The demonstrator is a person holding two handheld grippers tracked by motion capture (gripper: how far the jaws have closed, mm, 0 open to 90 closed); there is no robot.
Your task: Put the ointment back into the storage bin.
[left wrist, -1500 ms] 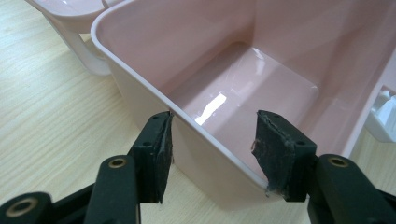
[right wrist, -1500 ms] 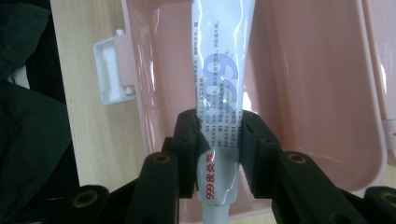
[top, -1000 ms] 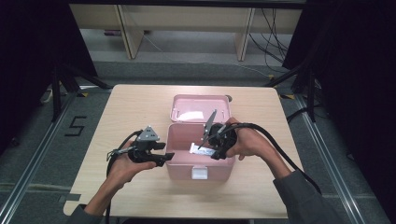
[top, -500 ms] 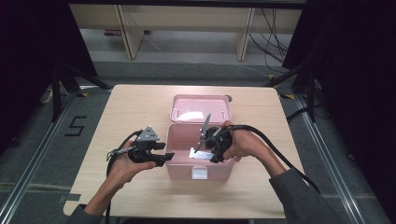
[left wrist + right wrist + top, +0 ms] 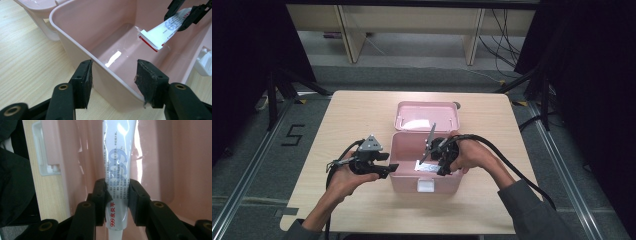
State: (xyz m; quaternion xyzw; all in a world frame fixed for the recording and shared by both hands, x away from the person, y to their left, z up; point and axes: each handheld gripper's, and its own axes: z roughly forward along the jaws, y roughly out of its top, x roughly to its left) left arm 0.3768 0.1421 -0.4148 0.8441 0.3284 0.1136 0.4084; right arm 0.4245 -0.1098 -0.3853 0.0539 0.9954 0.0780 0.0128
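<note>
The left gripper (image 5: 113, 83) stands open, its jaws astride the pink box's (image 5: 75, 47) wall. Over the box, the other gripper (image 5: 187, 12) pinches a white tube (image 5: 162, 31), apparently above the floor.

Left tool (image 5: 387, 168) held level, jaws apart, right tool (image 5: 432, 162) angled down, jaws seemingly clamped

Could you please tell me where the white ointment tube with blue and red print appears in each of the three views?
High view: the white ointment tube lies centre, over the open pink plastic box, gripped by the right tongs.
Left gripper view: upper right, angled down into the box, clamped by the other tongs.
Right gripper view: centre, running up from between the black jaws.
Shared landmark: the box's white front latch, also and.
</note>
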